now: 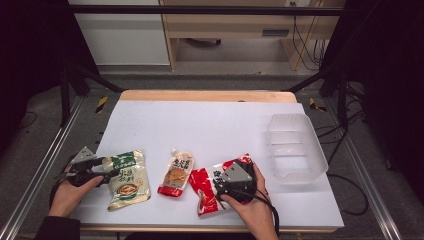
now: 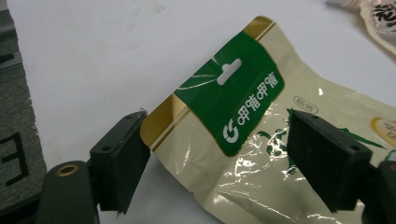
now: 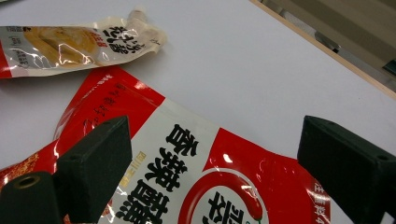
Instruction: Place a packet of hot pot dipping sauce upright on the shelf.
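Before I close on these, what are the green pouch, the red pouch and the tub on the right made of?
Green pouch: glossy plastic film, likely laminated; sharp glare streaks, crinkles and a punched hang hole. Red pouch: the same kind of shiny printed film, with creases and bright highlights. Tub: thin translucent plastic, probably moulded; the table shows faintly through its cloudy walls. Both tools' jaws stand open over their pouches.
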{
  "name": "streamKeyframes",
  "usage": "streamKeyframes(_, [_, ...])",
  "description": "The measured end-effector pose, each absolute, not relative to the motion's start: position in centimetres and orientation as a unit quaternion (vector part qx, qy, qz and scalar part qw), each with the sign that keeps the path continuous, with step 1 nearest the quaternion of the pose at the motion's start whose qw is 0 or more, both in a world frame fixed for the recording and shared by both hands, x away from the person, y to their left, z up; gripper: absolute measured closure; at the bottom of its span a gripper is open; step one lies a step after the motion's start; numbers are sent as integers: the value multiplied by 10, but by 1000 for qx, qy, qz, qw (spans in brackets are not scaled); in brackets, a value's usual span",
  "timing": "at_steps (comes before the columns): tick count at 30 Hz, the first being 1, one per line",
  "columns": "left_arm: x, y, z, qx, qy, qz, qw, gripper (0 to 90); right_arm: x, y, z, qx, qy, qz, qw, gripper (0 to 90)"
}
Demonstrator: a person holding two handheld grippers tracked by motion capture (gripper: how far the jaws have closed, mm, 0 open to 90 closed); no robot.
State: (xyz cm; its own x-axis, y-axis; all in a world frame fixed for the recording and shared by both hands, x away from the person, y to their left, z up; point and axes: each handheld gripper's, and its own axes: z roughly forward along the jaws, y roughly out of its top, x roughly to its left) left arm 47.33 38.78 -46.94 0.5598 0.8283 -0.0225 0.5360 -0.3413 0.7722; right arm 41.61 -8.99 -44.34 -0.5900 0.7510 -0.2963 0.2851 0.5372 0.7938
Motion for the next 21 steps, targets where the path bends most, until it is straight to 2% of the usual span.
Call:
streamKeyframes(2, [469, 392, -466, 788, 432, 187, 398, 340, 416, -89, -444, 318, 816, 360, 322, 108])
streamKeyframes(5, [463, 394, -462, 789, 424, 176, 409, 411, 417, -90, -444, 317, 817, 359, 321, 111])
streamKeyframes(10, [457, 392, -459, 795, 414, 163, 412, 462, 418, -92, -444, 318, 819, 359, 317, 113])
streamKeyframes(13, [454, 391, -462, 814, 400, 145, 395, 491, 418, -93, -445, 317, 821, 357, 315, 114])
streamKeyframes(17, [459, 389, -464, 816, 402, 158, 384, 511, 419, -92, -446, 315, 823, 353, 314, 115])
streamKeyframes(21, [464, 388, -467, 813, 410, 171, 376, 605, 419, -91, -447, 314, 824, 350, 315, 117])
